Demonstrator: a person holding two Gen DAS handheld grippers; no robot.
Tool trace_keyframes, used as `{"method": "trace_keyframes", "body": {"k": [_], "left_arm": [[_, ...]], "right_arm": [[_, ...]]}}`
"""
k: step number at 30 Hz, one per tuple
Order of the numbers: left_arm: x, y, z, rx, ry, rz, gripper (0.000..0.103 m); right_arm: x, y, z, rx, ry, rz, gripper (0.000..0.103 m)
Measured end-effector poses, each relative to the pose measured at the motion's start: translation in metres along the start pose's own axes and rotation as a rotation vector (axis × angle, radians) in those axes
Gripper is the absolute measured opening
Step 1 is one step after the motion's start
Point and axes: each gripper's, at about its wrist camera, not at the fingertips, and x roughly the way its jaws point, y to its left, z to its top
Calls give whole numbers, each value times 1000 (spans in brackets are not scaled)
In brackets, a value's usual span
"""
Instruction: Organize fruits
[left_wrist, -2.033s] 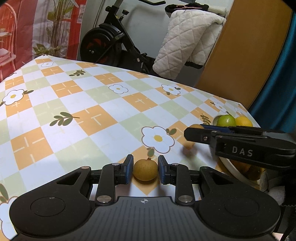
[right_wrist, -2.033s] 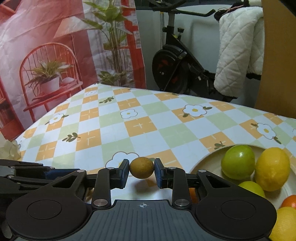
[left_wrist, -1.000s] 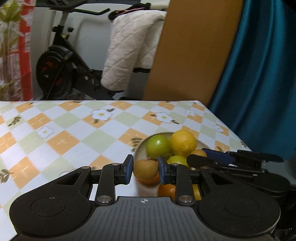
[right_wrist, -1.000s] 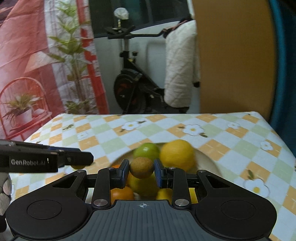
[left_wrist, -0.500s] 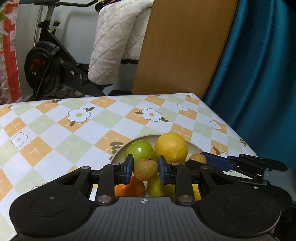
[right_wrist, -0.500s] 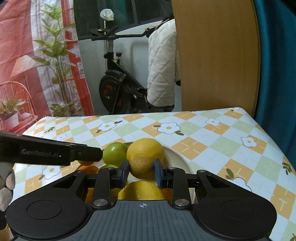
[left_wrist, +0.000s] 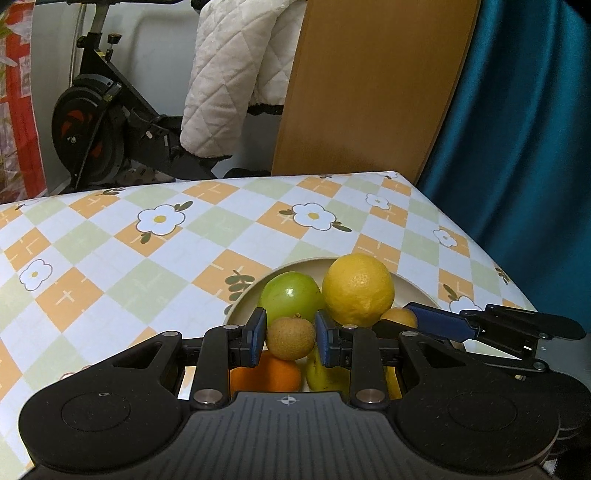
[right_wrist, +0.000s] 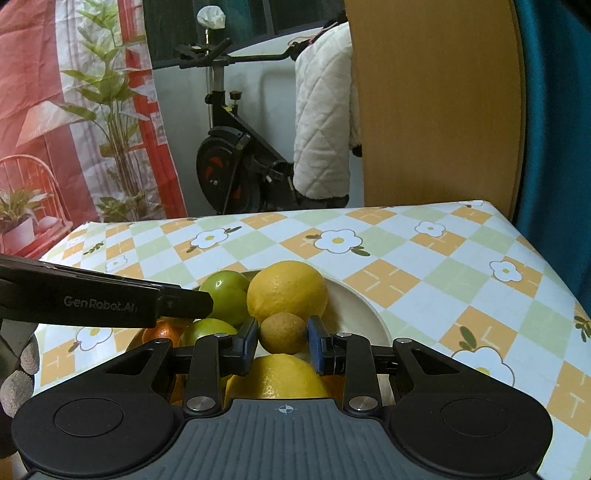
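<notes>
A cream bowl (left_wrist: 413, 286) (right_wrist: 364, 306) on the checked tablecloth holds a green apple (left_wrist: 290, 293) (right_wrist: 225, 291), a big yellow lemon (left_wrist: 357, 290) (right_wrist: 287, 290), oranges (left_wrist: 266, 376) and more yellow fruit (right_wrist: 277, 376). My left gripper (left_wrist: 290, 338) is shut on a small brown fruit (left_wrist: 290, 338) and holds it over the bowl. My right gripper (right_wrist: 282, 334) is shut on a second small brown fruit (right_wrist: 283, 333), also over the bowl. Each gripper shows from the side in the other's view (left_wrist: 491, 326) (right_wrist: 103, 301).
The table's right edge (right_wrist: 554, 266) and far edge (left_wrist: 221, 181) are near the bowl. Behind stand an exercise bike (left_wrist: 107, 122), a white quilted cover (right_wrist: 323, 122), a wooden board (left_wrist: 369, 92) and a teal curtain (left_wrist: 524, 129).
Both grippers carried their brown fruits from the tablecloth to the right, over the bowl. In the last half second both sank slightly closer to the fruit pile.
</notes>
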Motion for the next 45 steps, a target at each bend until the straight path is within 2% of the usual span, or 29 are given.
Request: {"method": "trace_keyframes", "body": {"k": [6, 9, 12, 14, 17, 21, 23, 28, 33, 45], "left_arm": [[-3, -1, 3, 1, 8, 2, 34], [-8, -1, 6, 9, 1, 15, 48], [-13, 1, 8, 10, -2, 41, 52], [-19, 3, 9, 2, -15, 57, 66], [-28, 6, 10, -6, -30, 78, 78], [-40, 6, 13, -5, -37, 108, 81], [-47, 5, 15, 6, -43, 136, 82], [-74, 3, 19, 7, -102, 205, 86], [-101, 8, 22, -58, -155, 200, 87], [-162, -1, 24, -64, -219, 351, 91]], "right_arm": [[-1, 1, 1, -2, 9, -12, 32], [-4, 0, 2, 11, 4, -18, 33], [-8, -1, 4, 17, -2, -24, 38], [-11, -1, 6, 17, -6, -22, 48], [-18, 0, 9, 19, -11, -23, 62], [-30, 2, 15, 24, -21, -5, 78], [-37, 5, 19, 17, -26, 1, 90], [-56, 6, 31, 33, -46, -3, 102], [-74, 10, 38, 41, -58, -21, 102], [-112, 24, 50, 38, -86, -33, 103]]}}
